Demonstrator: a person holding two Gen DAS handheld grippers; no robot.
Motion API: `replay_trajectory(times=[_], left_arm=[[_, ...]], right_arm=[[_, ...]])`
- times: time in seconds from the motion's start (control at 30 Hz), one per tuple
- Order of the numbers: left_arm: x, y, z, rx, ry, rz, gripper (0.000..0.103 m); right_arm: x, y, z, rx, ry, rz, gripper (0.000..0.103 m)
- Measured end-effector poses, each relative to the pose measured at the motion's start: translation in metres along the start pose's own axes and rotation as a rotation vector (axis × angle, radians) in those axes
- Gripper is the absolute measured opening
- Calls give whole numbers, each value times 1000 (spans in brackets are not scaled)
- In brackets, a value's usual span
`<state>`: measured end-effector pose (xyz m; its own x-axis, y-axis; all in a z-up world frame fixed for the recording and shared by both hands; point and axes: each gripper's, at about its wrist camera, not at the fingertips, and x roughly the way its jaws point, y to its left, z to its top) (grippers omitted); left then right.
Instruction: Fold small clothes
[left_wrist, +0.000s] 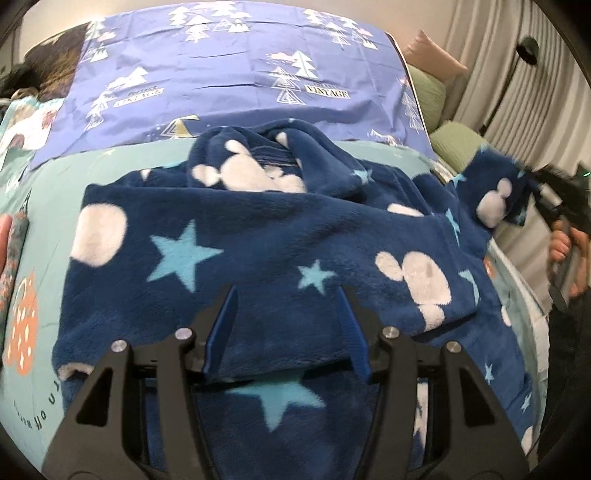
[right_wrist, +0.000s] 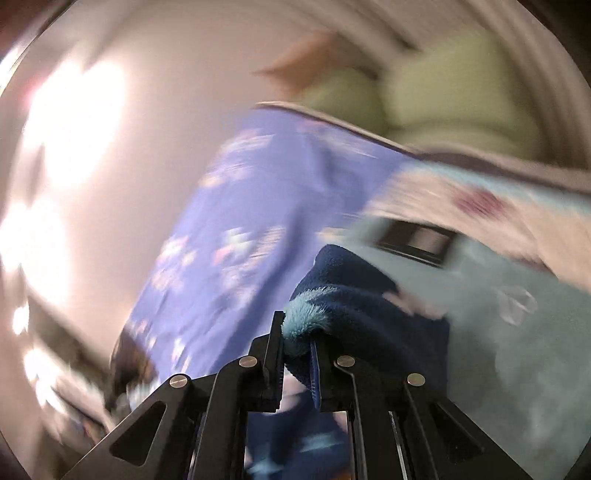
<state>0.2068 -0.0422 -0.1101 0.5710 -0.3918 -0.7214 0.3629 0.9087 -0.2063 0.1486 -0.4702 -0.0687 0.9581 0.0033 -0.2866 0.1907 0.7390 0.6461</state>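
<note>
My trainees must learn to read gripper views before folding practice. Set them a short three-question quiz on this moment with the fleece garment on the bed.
1. True or false: the left hand-held gripper is shut on the blue fleece garment.
2. Which hand-held gripper pinches a fleece edge? A) left B) right C) neither
3. Fill in: the garment's pattern has white mouse heads and light blue ____.

Key:
1. False; its jaws stand open above the fleece.
2. B; the right hand-held gripper is closed on a fuzzy edge.
3. stars
</note>
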Motion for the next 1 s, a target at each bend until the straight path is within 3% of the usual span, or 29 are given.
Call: replay_trajectory(times=[0.13,0.2,0.23,0.3,0.37,0.4,0.47,0.6,0.67,0.73,0.9,1.0], left_arm=[[-10,16,-4,-50,-20,10,57],[-16,29,-9,-90,-27,16,57],[-17,33,-10,-102,-27,17,57],[-20,44,-17,-136,-18,17,57],[-23,52,-22,-150,-8,18,57],[-25,54,-24,-152,-8,18,57],[-28,57,-28,-155,-12,10,58],[-31,57,-27,-154,-24,-15,64],[-29,54,-26,-153,-22,-44,65],[-26,53,-29,-185,9,-115,67],[-23,47,-47,-239,76,-283,73],[-17,44,-45,-264,97,-313,73]], right_arm=[[-11,116,-58,-332,69,136,13],[-6,159,-105,-457,164,210,13],[-1,171,-127,-498,223,237,16],[17,189,-186,-575,444,289,22],[25,192,-226,-642,584,286,24],[26,192,-250,-716,645,260,24],[19,189,-281,-843,688,205,25],[-2,179,-274,-834,656,192,39],[-10,171,-254,-793,611,175,55],[-17,163,-239,-757,555,131,56],[-13,142,-216,-681,520,54,57],[-7,129,-212,-632,519,20,57]])
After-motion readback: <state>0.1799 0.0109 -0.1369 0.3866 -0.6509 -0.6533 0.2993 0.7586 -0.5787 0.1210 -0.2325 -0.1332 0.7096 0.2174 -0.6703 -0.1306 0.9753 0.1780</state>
